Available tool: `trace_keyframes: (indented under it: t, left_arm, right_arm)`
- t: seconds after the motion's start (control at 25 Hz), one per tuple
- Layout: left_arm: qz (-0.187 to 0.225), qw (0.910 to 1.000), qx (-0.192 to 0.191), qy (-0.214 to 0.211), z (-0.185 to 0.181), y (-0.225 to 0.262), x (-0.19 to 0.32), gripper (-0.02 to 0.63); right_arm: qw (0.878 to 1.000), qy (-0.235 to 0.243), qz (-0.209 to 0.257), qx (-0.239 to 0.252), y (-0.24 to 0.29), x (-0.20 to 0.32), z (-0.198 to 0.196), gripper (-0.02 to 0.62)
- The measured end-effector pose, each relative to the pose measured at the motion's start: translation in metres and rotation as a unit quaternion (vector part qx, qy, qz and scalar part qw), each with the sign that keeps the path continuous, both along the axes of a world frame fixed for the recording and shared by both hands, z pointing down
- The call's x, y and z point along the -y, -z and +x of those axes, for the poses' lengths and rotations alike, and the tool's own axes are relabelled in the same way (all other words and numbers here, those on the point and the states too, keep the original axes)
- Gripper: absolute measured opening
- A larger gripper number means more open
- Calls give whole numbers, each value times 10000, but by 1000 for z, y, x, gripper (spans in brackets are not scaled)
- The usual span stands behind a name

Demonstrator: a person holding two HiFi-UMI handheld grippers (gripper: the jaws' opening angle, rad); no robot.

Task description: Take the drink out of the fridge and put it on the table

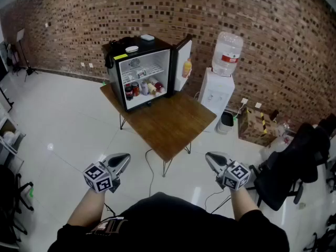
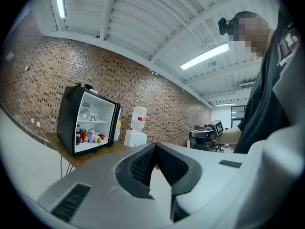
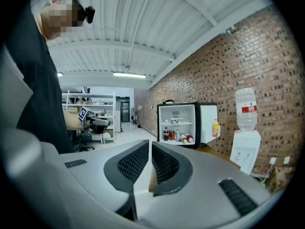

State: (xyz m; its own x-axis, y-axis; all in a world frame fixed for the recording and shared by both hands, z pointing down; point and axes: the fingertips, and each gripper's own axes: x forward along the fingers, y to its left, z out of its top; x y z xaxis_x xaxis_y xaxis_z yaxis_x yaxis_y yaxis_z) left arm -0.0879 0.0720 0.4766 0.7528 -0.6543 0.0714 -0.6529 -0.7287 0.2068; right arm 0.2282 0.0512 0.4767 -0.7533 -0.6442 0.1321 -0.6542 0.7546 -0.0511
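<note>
The fridge [image 1: 116, 77] stands at the far corner of the wooden bench [image 1: 170, 122] with its door [image 1: 182, 61] swung wide to the right. The drinks [image 1: 143, 88] are inside it, in a row on the lower shelf: a dark bottle [image 1: 129, 92] at the left end, a red can [image 1: 136, 88] just beside it, then a pale can and some bottles lying towards the right. A yellow bottle [image 1: 187, 68] sits in the door rack. The upper shelf holds a few small white things that are too small to make out. The near part of the bench in front of the fridge is bare wood.

A water dispenser [image 1: 223, 80] stands on the floor just right of the bench, against the brick wall. A black office chair [image 1: 291, 167] stands further right.

Both grippers are held low, close to the person's body and well apart from the bench and fridge. The left gripper [image 1: 125, 157] has its jaws together at the tips with nothing between them. The right gripper [image 1: 209, 156] has its jaws all but touching, only a thin slit left, and it holds nothing either. Both point towards the bench.
</note>
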Motion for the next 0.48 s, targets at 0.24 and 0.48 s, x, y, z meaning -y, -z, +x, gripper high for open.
trace_keyframes:
  t: [0.24,0.48]
  left_arm:
    - [154,9997,182,-8,2,19,42,-6]
    - [284,9989,288,-217,-50,23,101,-6]
  right_arm:
    - [9927,15,580,-1058,4,51,12,77]
    - [9732,88,1033,-2051,16,135,-51,126]
